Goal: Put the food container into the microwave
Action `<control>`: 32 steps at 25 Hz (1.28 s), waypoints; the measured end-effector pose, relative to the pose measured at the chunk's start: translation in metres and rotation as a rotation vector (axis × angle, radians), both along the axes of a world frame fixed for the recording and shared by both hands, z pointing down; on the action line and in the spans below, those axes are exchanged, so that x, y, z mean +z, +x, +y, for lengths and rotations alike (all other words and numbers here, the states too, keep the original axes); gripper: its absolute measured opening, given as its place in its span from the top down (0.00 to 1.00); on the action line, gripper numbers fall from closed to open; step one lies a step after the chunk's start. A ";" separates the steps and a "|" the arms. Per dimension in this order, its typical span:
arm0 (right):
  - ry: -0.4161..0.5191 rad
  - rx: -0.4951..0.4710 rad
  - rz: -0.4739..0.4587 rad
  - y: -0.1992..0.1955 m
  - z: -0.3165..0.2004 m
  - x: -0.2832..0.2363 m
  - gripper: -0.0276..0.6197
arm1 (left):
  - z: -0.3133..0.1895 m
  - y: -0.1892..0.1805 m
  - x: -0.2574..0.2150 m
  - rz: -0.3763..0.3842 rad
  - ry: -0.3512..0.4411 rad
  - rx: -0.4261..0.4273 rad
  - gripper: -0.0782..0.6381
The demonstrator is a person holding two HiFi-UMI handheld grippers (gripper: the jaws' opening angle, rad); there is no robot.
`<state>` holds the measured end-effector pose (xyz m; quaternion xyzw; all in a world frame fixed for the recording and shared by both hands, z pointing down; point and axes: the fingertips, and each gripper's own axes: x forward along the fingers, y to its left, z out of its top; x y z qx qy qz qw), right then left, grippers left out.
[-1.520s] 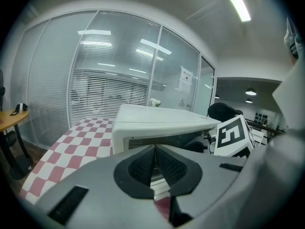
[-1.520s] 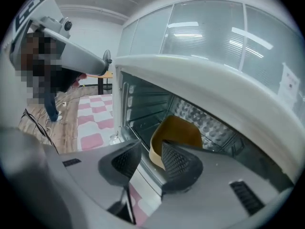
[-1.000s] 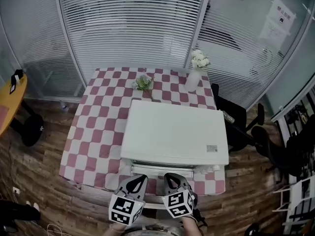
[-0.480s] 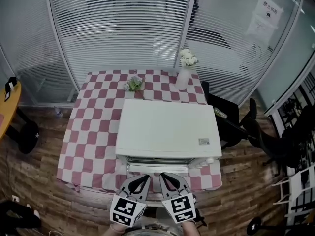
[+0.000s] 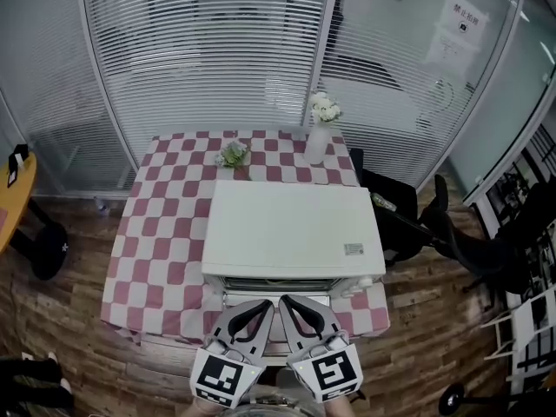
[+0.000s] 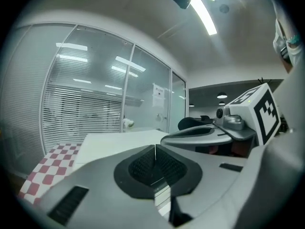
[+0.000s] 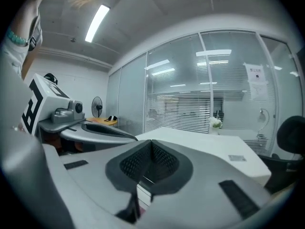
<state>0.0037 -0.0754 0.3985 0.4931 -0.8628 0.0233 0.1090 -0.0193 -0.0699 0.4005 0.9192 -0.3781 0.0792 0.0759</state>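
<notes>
Microwave [image 5: 294, 228]: white, on the checked surface [image 5: 165, 233], right of middle.
Left gripper [image 5: 263, 305] and right gripper [image 5: 287, 302]: side by side at the near edge, just before the microwave. Fingers of both pressed together, holding nothing.
Vase [image 5: 318, 137] of white flowers: far right.

Checkered table [image 5: 161, 233]: microwave [image 5: 291, 237], vase [image 5: 315, 146], flower sprig [image 5: 233, 154].

Nothing can be read here. The paper notice [image 5: 462, 23] at the upper right of the head view and the small label [image 5: 353, 249] on the microwave [image 5: 287, 228] top are too small to make out.
</notes>
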 end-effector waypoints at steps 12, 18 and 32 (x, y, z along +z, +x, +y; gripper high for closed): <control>0.117 -0.002 -0.015 -0.003 0.001 -0.052 0.97 | -0.002 -0.003 -0.049 0.040 0.127 -0.020 0.87; 0.113 -0.006 -0.003 -0.006 0.003 -0.050 0.97 | 0.000 -0.003 -0.047 0.036 0.132 -0.017 0.87; 0.101 -0.005 0.010 -0.009 0.006 -0.047 0.97 | 0.001 -0.004 -0.046 0.028 0.127 -0.014 0.87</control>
